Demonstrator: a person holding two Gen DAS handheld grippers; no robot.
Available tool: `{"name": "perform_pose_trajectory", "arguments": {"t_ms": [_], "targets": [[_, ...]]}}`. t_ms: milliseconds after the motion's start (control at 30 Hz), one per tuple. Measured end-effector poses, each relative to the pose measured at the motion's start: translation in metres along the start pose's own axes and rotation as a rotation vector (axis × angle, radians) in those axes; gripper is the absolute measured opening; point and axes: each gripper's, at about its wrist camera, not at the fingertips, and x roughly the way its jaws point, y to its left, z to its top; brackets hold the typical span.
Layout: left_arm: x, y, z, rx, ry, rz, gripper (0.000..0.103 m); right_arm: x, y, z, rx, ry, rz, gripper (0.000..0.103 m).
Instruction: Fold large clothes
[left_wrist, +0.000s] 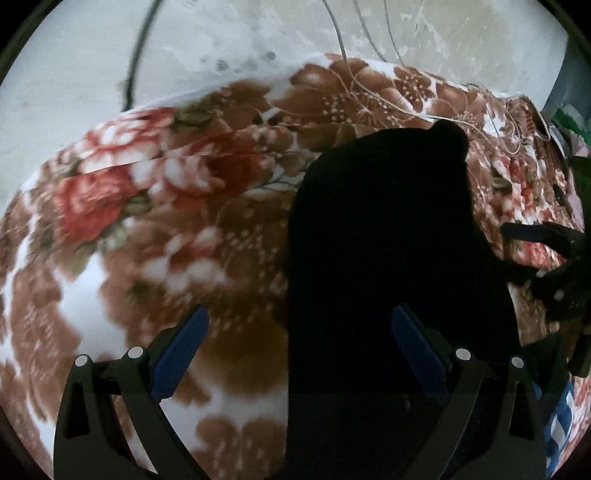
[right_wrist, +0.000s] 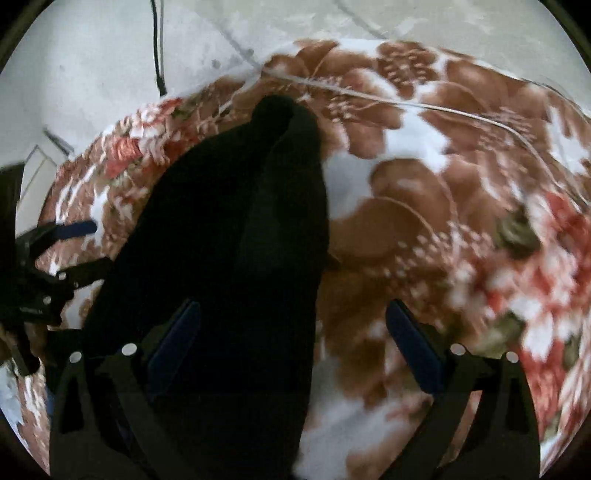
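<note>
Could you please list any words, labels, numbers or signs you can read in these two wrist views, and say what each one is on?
No readable text in either view.
Left gripper body, seen from the right wrist: a faint pale marking, too small and blurred to read.
Black garment: no print or label visible.
Floral blanket: only flowers, no lettering.

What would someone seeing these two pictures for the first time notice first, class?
A black garment lies long and narrow down the middle of a bright flowered blanket in brown, red and white. Both grippers hang open above it, the left gripper and right gripper, blue pads showing. Pale floor lies beyond the blanket.
</note>
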Motion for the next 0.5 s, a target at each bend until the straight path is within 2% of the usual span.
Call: {"name": "perform_pose_trajectory", "arguments": {"t_ms": [67,100,167,200,233,267,300,333,400,500], "targets": [[0.014,-0.001,0.008,0.005,0.002,-0.010,0.096,0.013,0.000,0.005,-0.016,0.001,-0.005,0.097],[0.018,-0.002,0.011,0.007,0.002,-0.017,0.095,0.021,-0.001,0.009,-0.012,-0.008,-0.014,0.085],[0.033,-0.009,0.018,0.048,0.020,-0.033,0.088,0.030,-0.002,0.012,-0.012,-0.007,-0.045,0.073],[0.041,-0.012,0.019,0.065,0.044,-0.043,0.085,0.034,-0.002,0.013,-0.019,-0.005,-0.043,0.059],[0.046,-0.014,0.019,0.071,0.066,-0.055,0.068,0.038,0.000,0.012,-0.032,-0.001,-0.037,0.048],[0.051,-0.016,0.017,0.081,0.084,-0.059,0.033,0.040,0.002,0.011,-0.048,0.006,-0.039,0.031],[0.050,-0.021,0.015,0.099,0.079,-0.035,0.020,0.039,0.006,0.009,-0.071,0.002,-0.046,0.019],[0.044,-0.025,0.013,0.108,0.052,-0.029,0.010,0.035,0.010,0.007,-0.089,-0.009,-0.056,0.015],[0.024,-0.028,0.012,0.093,-0.002,-0.025,0.009,0.022,0.015,0.004,-0.097,-0.030,-0.083,0.012],[-0.011,-0.030,0.012,0.065,-0.065,-0.035,0.009,-0.013,0.019,0.002,-0.099,-0.086,-0.069,0.010]]}}
